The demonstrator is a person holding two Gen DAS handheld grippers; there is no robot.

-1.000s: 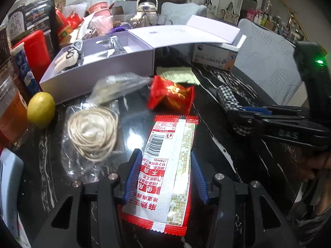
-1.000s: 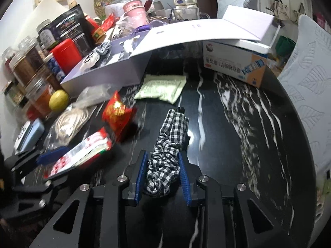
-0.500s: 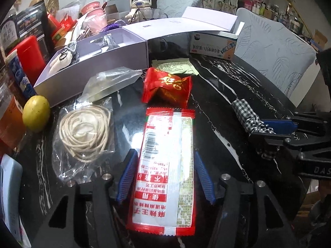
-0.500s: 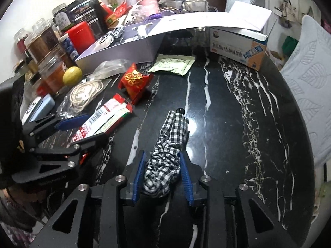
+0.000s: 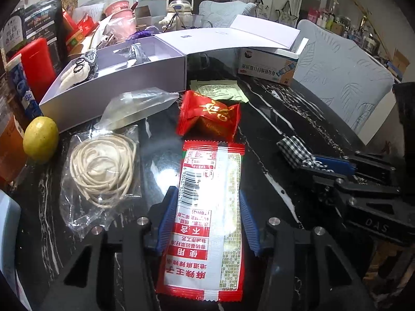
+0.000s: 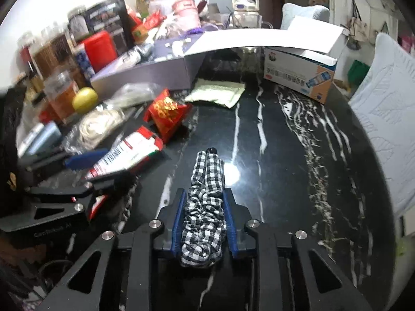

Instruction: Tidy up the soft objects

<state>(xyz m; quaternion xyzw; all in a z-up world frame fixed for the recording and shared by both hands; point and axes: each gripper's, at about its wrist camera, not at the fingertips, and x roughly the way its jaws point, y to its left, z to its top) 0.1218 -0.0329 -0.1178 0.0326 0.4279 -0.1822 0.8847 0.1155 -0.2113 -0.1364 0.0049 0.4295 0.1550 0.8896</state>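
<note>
Two grasps held: left gripper (image 5: 207, 223) clamps the red packet (image 5: 207, 223), right gripper (image 6: 203, 223) pinches the checked scrunchie (image 6: 205, 207), both low over the table (image 6: 285, 155). Judged step: carrying (grasp done). Next: open box (image 5: 116, 96).

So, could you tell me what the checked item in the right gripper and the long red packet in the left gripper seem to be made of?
The checked item, held in the right gripper, looks like woven gingham fabric, matte and gathered into ruffles like a scrunchie. The long red packet, between the left gripper's pads, appears to be glossy printed plastic film, with glare and crimped end seals.
</note>
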